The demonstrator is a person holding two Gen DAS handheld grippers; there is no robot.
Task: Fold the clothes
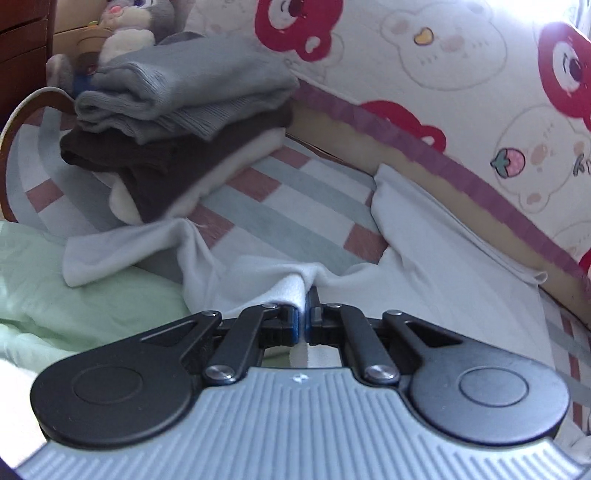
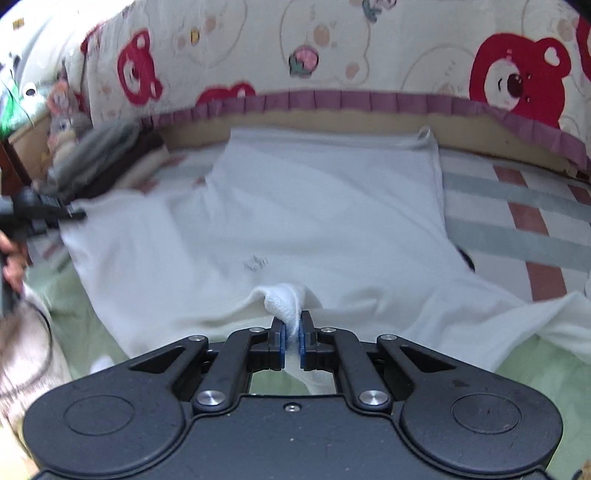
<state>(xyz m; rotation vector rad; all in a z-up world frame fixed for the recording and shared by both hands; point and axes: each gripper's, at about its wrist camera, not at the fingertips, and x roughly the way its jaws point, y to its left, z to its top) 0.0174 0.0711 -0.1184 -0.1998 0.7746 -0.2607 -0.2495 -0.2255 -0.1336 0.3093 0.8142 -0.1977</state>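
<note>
white fleece garment [image 2: 295,206] spread on the striped bed, pinched at its near edge by both grippers.

left gripper [image 1: 306,308] fingers closed tight on a bunched fold of the white cloth; right gripper [image 2: 293,332] fingers likewise nearly together w/ a fold clamped between the blue pads [image 2: 283,343]. garment lies flat toward the bear-print cushion wall [image 2: 369,48], partly over a pale green blanket [image 1: 74,295]. stack of folded grey, brown & cream clothes [image 1: 177,122] sits back left on the pink-grey striped sheet [image 1: 280,195], plush rabbit toy [image 1: 125,22] behind it.

White garment [image 2: 314,206] on a pink-and-grey checked sheet [image 1: 280,192] — red bear print [image 2: 517,77] behind, cream-backed.
</note>
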